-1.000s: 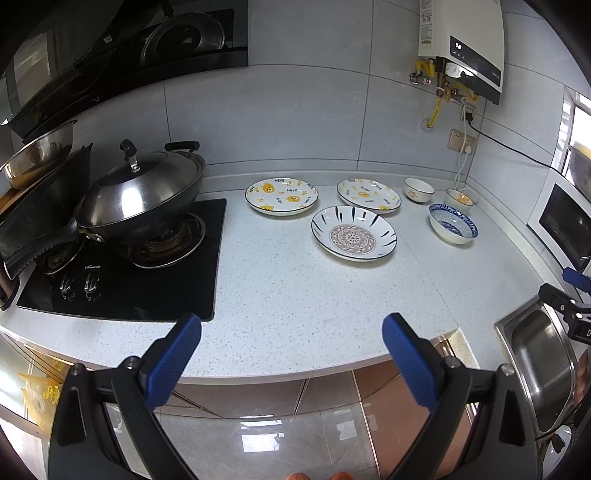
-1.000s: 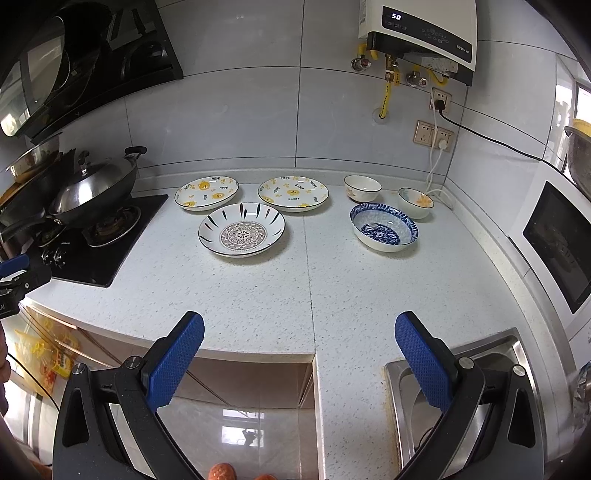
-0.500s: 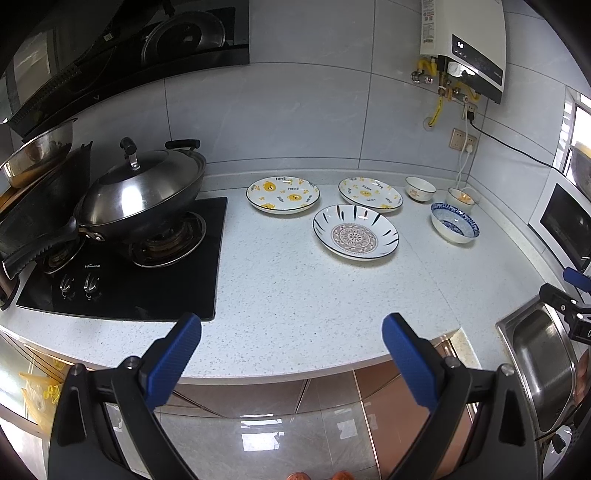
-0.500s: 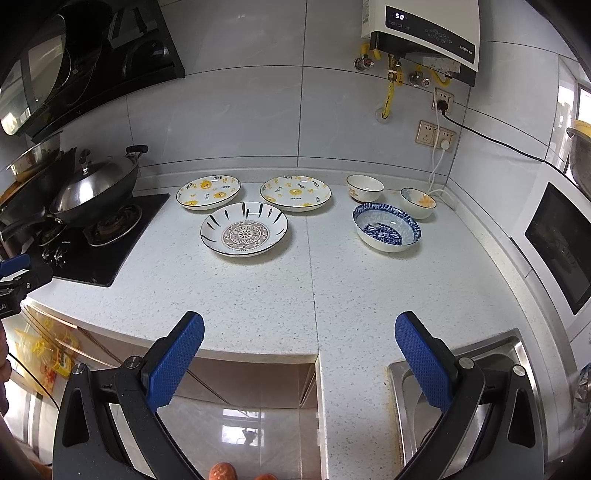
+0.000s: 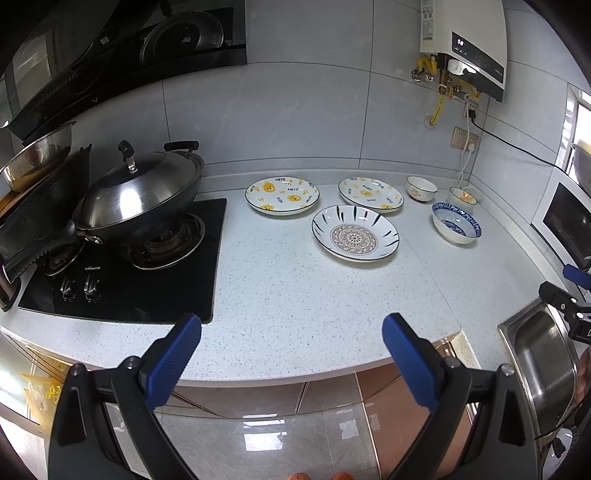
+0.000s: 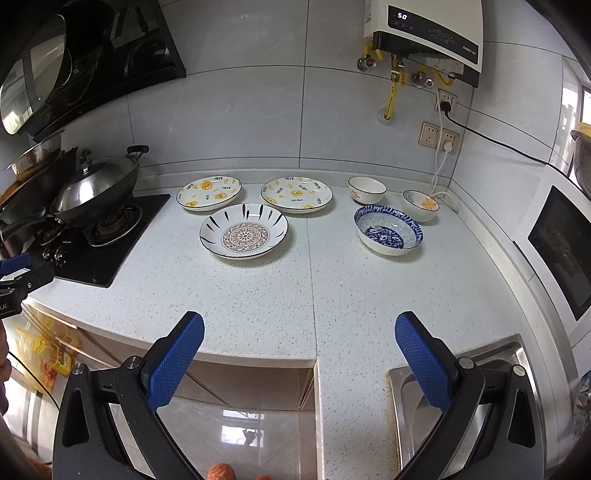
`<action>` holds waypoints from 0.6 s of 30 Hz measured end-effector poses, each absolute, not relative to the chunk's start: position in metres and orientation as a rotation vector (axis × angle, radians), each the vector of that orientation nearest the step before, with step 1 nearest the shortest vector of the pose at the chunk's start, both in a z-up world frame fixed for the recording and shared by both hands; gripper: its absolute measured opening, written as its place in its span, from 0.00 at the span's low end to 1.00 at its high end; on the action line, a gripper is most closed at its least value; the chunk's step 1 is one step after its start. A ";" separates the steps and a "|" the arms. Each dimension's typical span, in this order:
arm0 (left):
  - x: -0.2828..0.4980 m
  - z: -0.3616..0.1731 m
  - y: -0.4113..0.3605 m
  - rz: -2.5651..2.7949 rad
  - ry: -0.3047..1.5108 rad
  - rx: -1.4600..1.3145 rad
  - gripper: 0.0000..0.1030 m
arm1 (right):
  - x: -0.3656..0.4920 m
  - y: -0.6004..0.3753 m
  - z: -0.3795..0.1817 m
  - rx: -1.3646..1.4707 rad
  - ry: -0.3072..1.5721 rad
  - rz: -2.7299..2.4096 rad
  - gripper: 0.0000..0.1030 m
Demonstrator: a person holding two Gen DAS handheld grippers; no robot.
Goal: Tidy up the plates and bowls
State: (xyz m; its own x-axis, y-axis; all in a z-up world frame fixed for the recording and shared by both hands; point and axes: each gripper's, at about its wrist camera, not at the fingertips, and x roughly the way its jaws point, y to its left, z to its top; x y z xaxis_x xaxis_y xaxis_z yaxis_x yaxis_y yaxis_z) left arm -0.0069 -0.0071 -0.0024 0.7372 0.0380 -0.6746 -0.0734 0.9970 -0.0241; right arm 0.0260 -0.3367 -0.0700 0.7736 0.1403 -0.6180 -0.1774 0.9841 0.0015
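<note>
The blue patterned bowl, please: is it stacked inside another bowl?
No, the blue patterned bowl sits alone on the countertop, apart from both small bowls.

Grey wall tiles (image 6: 240,118) are seen behind a speckled white counter (image 6: 258,291). A water heater (image 6: 428,33) is mounted at upper right, a black hob (image 5: 122,280) is set at left, and a glossy tiled floor (image 5: 266,439) lies below.

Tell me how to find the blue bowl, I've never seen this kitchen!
Look at the white countertop between the stove and the sink, then toward the wall sockets. Two small white bowls stand near the wall; the blue bowl sits just in front of them. It is the biggest bowl, blue-patterned inside and around its rim.
</note>
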 end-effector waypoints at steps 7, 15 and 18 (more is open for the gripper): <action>-0.002 0.000 -0.024 0.084 0.737 -0.043 0.97 | 0.034 -0.346 -0.071 -0.063 0.657 0.205 0.99; 0.005 0.002 -0.037 0.109 0.756 -0.060 0.97 | 0.049 -0.349 -0.075 -0.072 0.655 0.271 0.99; 0.012 -0.002 -0.036 0.113 0.770 -0.068 0.97 | 0.060 -0.345 -0.078 -0.082 0.658 0.301 0.99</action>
